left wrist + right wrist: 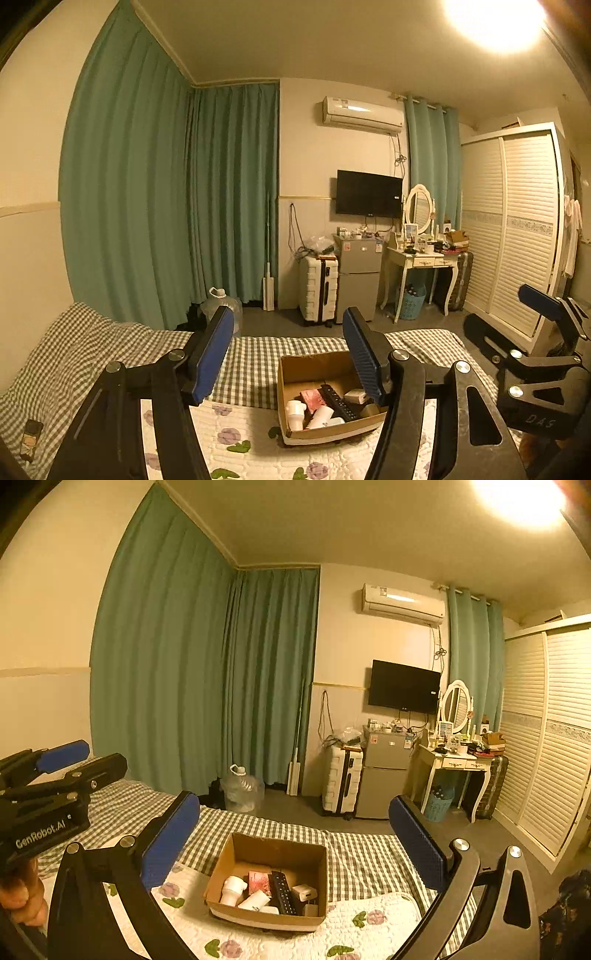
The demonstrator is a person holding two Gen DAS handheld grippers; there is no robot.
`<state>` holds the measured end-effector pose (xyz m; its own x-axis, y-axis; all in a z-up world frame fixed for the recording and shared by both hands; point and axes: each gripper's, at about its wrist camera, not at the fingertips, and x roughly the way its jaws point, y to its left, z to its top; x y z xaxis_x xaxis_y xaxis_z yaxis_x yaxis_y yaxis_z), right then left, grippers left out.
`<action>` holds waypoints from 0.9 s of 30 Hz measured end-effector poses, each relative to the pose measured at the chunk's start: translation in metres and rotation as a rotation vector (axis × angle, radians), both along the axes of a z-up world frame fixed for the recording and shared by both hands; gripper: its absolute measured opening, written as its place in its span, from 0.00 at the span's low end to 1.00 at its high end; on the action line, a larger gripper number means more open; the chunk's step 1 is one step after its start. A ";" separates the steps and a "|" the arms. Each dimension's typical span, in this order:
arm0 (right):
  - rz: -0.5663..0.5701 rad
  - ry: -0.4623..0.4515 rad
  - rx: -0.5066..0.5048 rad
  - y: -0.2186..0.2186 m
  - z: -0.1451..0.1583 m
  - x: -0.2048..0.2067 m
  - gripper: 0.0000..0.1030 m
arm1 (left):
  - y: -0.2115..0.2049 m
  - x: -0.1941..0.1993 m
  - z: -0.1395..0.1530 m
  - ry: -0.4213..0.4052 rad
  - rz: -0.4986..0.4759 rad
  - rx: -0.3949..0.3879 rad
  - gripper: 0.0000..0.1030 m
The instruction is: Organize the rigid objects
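A phone (31, 439) lies on the checked bed (92, 343) at far left. The left claw (291, 354) hangs wide open and empty above the quilt (384, 912). Past it sits the box (273, 849), holding a remote (283, 891), white cups (233, 889), a pink packet (259, 882) and a charger (304, 892). The right claw (295, 845) gapes fully, holding nothing. A suitcase (317, 291), fridge (359, 275) and dresser (421, 262) stand well beyond.

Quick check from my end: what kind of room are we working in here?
A bedroom, most likely: a bed with a checked sheet, a white vanity table with an oval mirror, and a louvred wardrobe. The cardboard box sits on the bed.
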<state>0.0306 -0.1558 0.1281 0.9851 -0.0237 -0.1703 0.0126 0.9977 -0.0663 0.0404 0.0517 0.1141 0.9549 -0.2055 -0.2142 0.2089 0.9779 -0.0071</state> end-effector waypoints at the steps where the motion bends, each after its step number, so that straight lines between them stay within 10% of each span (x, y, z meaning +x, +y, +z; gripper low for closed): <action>1: 0.000 -0.004 0.004 -0.001 -0.002 -0.004 1.00 | 0.002 -0.003 -0.004 -0.006 0.007 -0.004 0.63; 27: -0.090 0.120 -0.032 -0.045 -0.153 0.012 1.00 | -0.008 0.038 -0.152 0.099 0.006 0.012 0.63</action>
<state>0.0426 -0.2003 -0.0249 0.9513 -0.1188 -0.2844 0.0923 0.9902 -0.1048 0.0780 0.0441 -0.0378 0.9301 -0.1968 -0.3100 0.2018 0.9793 -0.0161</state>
